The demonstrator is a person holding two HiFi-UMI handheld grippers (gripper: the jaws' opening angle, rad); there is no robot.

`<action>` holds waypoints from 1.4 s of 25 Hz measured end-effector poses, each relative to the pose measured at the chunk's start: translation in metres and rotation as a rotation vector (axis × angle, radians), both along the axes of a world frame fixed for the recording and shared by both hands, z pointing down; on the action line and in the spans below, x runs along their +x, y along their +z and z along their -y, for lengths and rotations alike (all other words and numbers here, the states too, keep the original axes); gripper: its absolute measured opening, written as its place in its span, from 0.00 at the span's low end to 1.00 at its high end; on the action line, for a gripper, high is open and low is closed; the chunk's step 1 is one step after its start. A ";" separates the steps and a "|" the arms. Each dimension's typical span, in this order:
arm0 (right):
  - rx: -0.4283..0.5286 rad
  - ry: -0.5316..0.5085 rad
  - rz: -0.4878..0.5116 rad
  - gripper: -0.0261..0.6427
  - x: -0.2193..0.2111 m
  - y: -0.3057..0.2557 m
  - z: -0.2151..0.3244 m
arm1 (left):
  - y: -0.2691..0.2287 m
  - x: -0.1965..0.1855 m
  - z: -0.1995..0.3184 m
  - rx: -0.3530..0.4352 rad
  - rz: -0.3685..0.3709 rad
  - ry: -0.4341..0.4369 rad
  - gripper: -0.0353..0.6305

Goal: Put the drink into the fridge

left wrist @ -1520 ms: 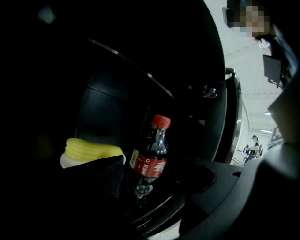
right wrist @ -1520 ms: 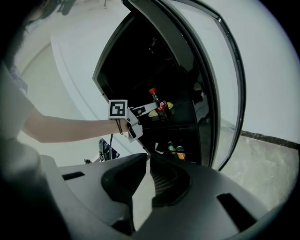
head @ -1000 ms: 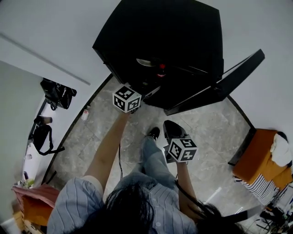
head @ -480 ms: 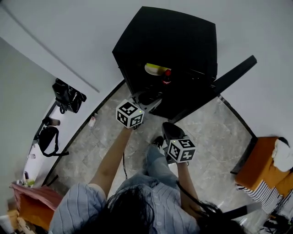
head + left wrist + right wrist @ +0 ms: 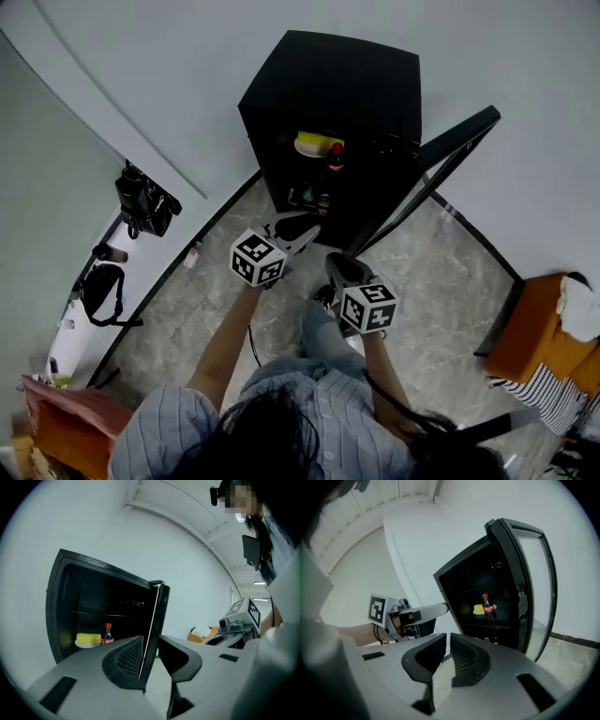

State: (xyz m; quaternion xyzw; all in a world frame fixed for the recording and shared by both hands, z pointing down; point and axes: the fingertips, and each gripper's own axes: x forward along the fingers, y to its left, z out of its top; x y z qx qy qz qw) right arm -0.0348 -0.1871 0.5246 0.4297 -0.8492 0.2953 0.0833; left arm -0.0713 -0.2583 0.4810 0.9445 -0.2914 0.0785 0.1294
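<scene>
The drink, a small cola bottle with a red cap (image 5: pixel 335 157), stands upright on a shelf inside the open black fridge (image 5: pixel 337 70), beside a yellow item on a plate (image 5: pixel 317 143). My left gripper (image 5: pixel 298 225) hangs in front of the fridge, below its opening and clear of the bottle. Its jaws are closing with nothing between them, and a gap still shows in the left gripper view (image 5: pixel 151 651). My right gripper (image 5: pixel 339 267) is lower and nearer to me, empty, with its jaws almost together. The right gripper view shows the bottle (image 5: pixel 488 606) farther off.
The fridge door (image 5: pixel 450 155) stands open to the right. Small items sit on the fridge's bottom shelf (image 5: pixel 314 198). Black bags (image 5: pixel 145 202) hang along the left wall. An orange seat with white cloth (image 5: pixel 553 323) is at the right. The person's shoe (image 5: pixel 322 296) is on the stone floor.
My left gripper has drawn back from the fridge opening toward me. The bottle stays on the shelf. The fridge looks farther away. The right gripper has hardly moved.
</scene>
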 end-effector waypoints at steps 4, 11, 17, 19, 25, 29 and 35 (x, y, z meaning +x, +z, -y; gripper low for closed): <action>0.020 -0.022 -0.013 0.09 -0.005 -0.009 -0.021 | -0.013 -0.007 -0.034 -0.001 -0.070 -0.023 0.18; 0.044 -0.052 -0.045 0.09 -0.016 -0.021 -0.054 | -0.029 -0.030 -0.090 -0.009 -0.160 -0.086 0.17; 0.038 -0.086 -0.079 0.09 -0.031 -0.019 -0.082 | -0.024 -0.061 -0.135 -0.047 -0.238 -0.182 0.15; 0.038 -0.094 -0.091 0.09 -0.032 -0.021 -0.088 | -0.015 -0.067 -0.148 -0.073 -0.247 -0.199 0.15; 0.028 -0.100 -0.120 0.09 -0.030 -0.021 -0.105 | -0.005 -0.076 -0.169 -0.105 -0.241 -0.207 0.14; 0.012 -0.102 -0.128 0.09 -0.027 -0.018 -0.115 | -0.005 -0.069 -0.173 -0.102 -0.224 -0.180 0.12; 0.007 -0.113 -0.134 0.09 -0.020 -0.019 -0.126 | -0.010 -0.054 -0.178 -0.102 -0.226 -0.160 0.12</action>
